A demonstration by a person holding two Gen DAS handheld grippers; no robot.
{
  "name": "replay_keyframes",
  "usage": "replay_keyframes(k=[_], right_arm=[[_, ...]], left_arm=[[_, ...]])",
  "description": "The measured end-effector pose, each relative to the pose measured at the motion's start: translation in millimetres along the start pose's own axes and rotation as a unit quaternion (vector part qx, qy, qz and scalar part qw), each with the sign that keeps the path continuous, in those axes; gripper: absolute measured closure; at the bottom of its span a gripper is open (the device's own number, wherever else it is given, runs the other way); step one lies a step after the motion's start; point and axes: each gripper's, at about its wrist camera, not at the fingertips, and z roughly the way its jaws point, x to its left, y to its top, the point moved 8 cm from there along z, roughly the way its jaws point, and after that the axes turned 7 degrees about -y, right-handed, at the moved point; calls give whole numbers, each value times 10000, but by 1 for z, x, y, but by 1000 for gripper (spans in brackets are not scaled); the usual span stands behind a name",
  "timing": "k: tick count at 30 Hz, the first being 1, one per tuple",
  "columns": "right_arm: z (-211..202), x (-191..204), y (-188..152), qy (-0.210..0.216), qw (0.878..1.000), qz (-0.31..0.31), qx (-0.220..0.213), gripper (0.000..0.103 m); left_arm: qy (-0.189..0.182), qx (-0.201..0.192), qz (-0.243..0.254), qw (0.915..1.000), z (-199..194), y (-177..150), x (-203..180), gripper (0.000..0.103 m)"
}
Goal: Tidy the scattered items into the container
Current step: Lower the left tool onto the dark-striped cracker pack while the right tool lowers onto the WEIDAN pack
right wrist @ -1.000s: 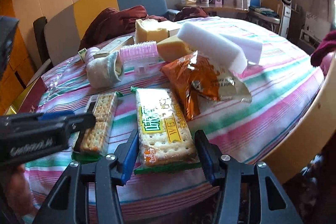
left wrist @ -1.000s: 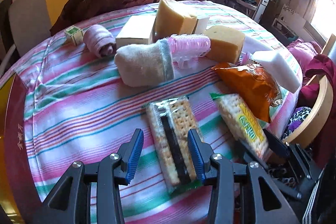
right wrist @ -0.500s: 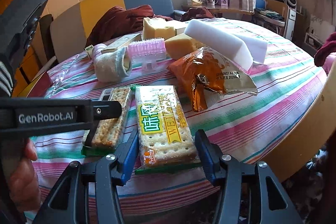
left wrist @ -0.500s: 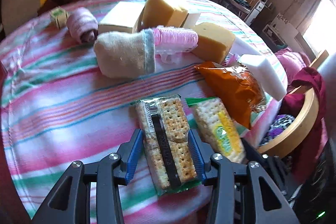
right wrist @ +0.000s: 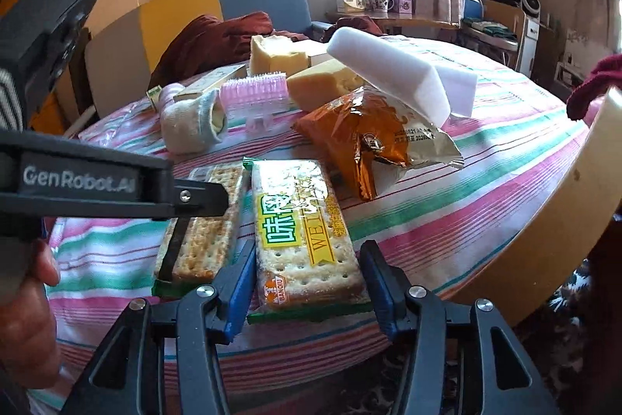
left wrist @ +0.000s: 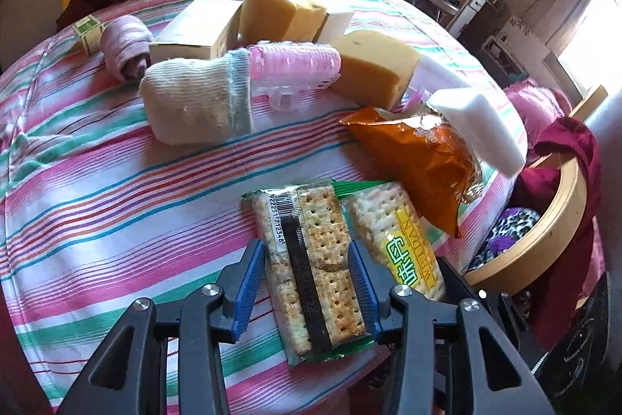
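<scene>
While both tongs sit low over the near edge of the desk (left wrist: 97,205), each brackets one cracker packet. The left tongs (left wrist: 307,282) stand partly open around the barcode-side cracker packet (left wrist: 311,259); the blue pads lie against or just beside its long edges, and whether they press cannot be told. The right tongs (right wrist: 307,279) stand partly open around the yellow-label cracker packet (right wrist: 303,232); its left pad is close against the wrapper and a narrow gap shows at the right pad, so a firm grip cannot be confirmed. Both packets lie flat on the striped cloth, side by side and touching or nearly so.

Outward from the packets:
- An orange snack bag (right wrist: 361,139) lies just beyond the yellow-label packet.
- A white foam block (right wrist: 392,72) rests tilted on the bag.
- A sock (left wrist: 194,104) lies beside a pink brush (left wrist: 295,65).
- Two yellow sponges (left wrist: 280,6), a flat box (left wrist: 194,30), a rolled pink cloth (left wrist: 124,45) and a small green carton (left wrist: 87,32) lie toward the far side.

A round wooden-rimmed basket (left wrist: 559,220) sits below the right edge of the desk and holds fabric; it is judged to be the container.

Progress: judged early. None of the desk items is visible in the basket. Every listed item remains on the desk. The step in hand appears to be securing the two cracker packets for transfer.
</scene>
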Motion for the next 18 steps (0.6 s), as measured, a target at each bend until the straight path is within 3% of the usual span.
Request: replay_keyframes(k=[3,6,11,18], right_arm=[[0,2,-1,-1,10000,-52,-42,50],[-2,3,-2,184,9998,-24,-50,52],[-5,8,-4,248,9996,-129,-78,54],[-4,-15,-5,-250,9997,-61,12,54]], left_arm=[[-321,-70,-210,9992,-6,-2,2,58],[-548,-36,-498,9972,-5,-3,2,48],[9,133,85,9999,4,-8,-10,48],[685,4,1005,9926,17,-8,-19,45]])
